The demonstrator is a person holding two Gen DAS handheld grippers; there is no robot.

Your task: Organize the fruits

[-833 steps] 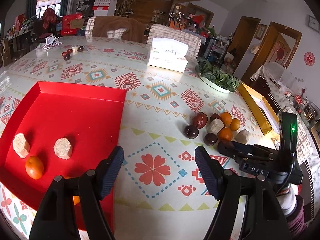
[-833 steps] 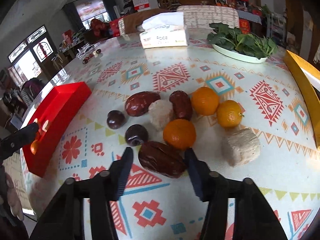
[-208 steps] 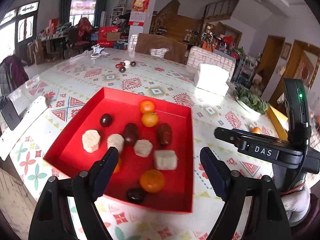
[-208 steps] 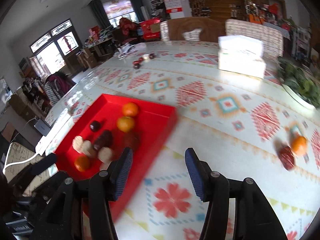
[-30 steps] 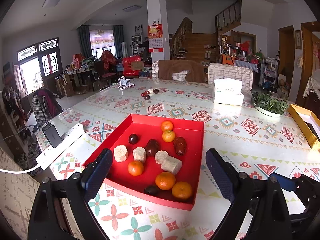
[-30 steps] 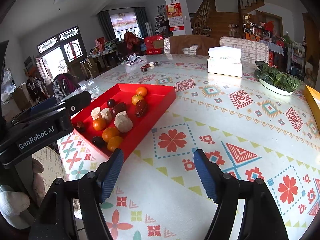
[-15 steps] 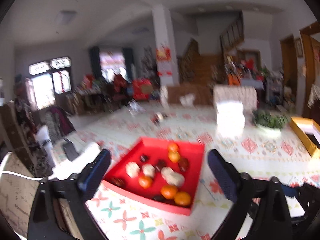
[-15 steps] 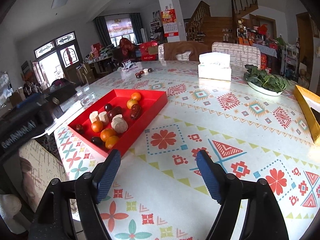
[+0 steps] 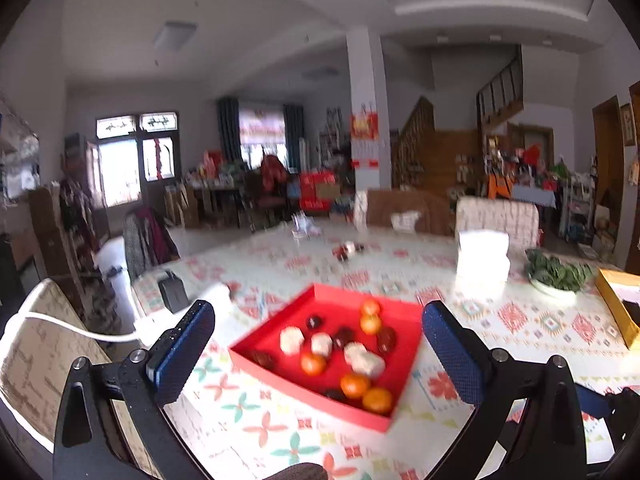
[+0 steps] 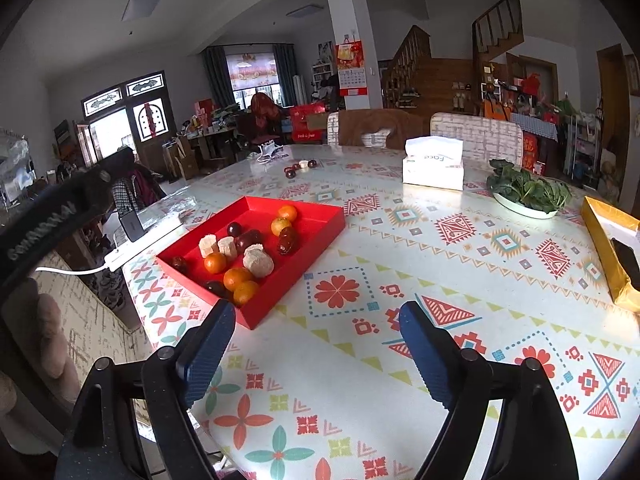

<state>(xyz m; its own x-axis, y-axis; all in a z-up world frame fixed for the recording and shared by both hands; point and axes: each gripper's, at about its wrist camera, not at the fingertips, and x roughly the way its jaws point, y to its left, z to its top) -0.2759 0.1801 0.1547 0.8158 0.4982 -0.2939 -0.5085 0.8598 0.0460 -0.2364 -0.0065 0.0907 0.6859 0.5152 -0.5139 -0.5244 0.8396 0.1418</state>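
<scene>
Both tools are empty: the left tool (image 9: pixel 318 348) stands wide apart with nothing between its pads, and the right tool (image 10: pixel 316 346) is opening, also on nothing. Left of centre in the right wrist view, the red tray (image 10: pixel 320 236) on the table (image 10: pixel 400 380) holds the fruits (image 10: pixel 248 256). The patterned cloth near it lies bare, so the sorting looks finished, unless the small dark pieces (image 10: pixel 298 168) at the far edge count.

A: Trays?
B: One red tray (image 10: pixel 316 247).
A: Oranges in it?
B: Five oranges (image 10: pixel 237 279).
A: Pale chunks?
B: Four pale chunks (image 10: pixel 260 266).
A: Dark fruits?
B: Five dark fruits (image 10: pixel 234 229), all in the tray.
A: Rest of the table?
B: One tissue box (image 10: pixel 433 170), one plate of greens (image 10: pixel 520 209), one yellow box (image 10: pixel 600 232). Far cluster of small bits (image 10: pixel 298 167), too small to count.
</scene>
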